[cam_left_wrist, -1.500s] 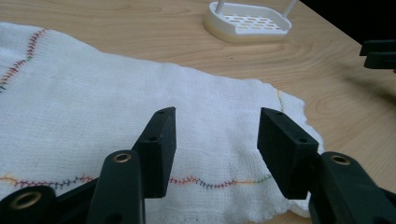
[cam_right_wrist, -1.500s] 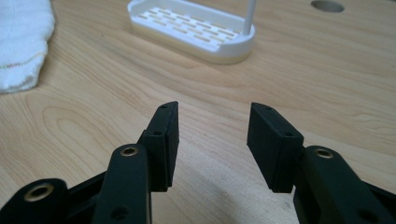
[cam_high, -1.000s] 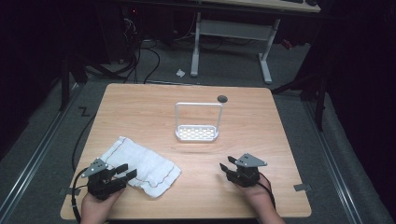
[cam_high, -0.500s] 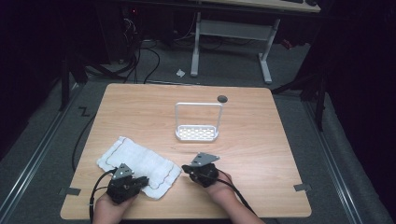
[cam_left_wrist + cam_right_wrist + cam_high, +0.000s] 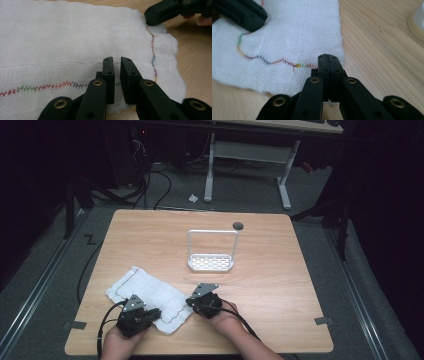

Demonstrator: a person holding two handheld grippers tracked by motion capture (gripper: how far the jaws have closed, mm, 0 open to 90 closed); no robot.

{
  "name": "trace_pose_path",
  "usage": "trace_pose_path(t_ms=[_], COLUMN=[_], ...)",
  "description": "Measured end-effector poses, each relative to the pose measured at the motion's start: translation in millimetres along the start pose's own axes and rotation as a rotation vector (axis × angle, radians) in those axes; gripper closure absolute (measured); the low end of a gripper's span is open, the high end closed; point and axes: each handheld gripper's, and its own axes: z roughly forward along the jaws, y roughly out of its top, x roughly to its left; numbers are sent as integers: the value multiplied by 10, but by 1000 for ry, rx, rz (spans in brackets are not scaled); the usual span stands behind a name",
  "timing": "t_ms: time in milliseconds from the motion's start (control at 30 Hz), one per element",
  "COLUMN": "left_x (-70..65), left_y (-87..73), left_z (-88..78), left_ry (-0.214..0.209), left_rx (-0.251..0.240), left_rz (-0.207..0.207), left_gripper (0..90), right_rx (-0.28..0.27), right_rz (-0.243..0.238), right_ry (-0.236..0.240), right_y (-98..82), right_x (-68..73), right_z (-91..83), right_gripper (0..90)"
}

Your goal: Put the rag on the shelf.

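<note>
A white cloth [image 5: 150,292] with wavy coloured stitching lies flat on the near left of the wooden table [image 5: 280,270]. My left gripper [image 5: 156,312] sits at the cloth's near edge. In the left gripper view its jaws [image 5: 117,60] stand nearly together with the cloth [image 5: 62,42] pinched in the thin gap. My right gripper [image 5: 191,302] is at the cloth's right corner. Its jaws [image 5: 328,57] are pressed together over the hem of the cloth [image 5: 294,32], with a sliver of white between them.
A white wire rack [image 5: 211,262] with a perforated base stands at the table's middle, and its rim [image 5: 418,22] is at the right of the right gripper view. A dark round hole [image 5: 238,225] lies behind it. Bare wood stretches to the right.
Both hands slid inward to the cloth, the right one well to the left. The left gripper's jaws went from open to closed on the cloth's edge; the right now grips the corner.
</note>
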Motion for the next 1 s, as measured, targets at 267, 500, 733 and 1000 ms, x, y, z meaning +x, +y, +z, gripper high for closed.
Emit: trace_pose_path(t_ms=[267, 500, 733, 1000], left_x=[-352, -538, -341, -304], left_y=[164, 171, 123, 136], left_z=[294, 388, 258, 272], left_ry=[-57, -118, -89, -51], left_rx=[22, 5, -45, -50], left_rz=[88, 131, 22, 45], left_gripper=[821, 692, 603, 535], right_rx=[-12, -33, -81, -55], right_rz=[44, 93, 48, 96], right_ry=[-12, -26, -51, -11], right_y=[-467, -753, -652, -301], right_x=[-1, 33, 44, -221], right_z=[-464, -761, -746, -549], right_gripper=[900, 846, 700, 538])
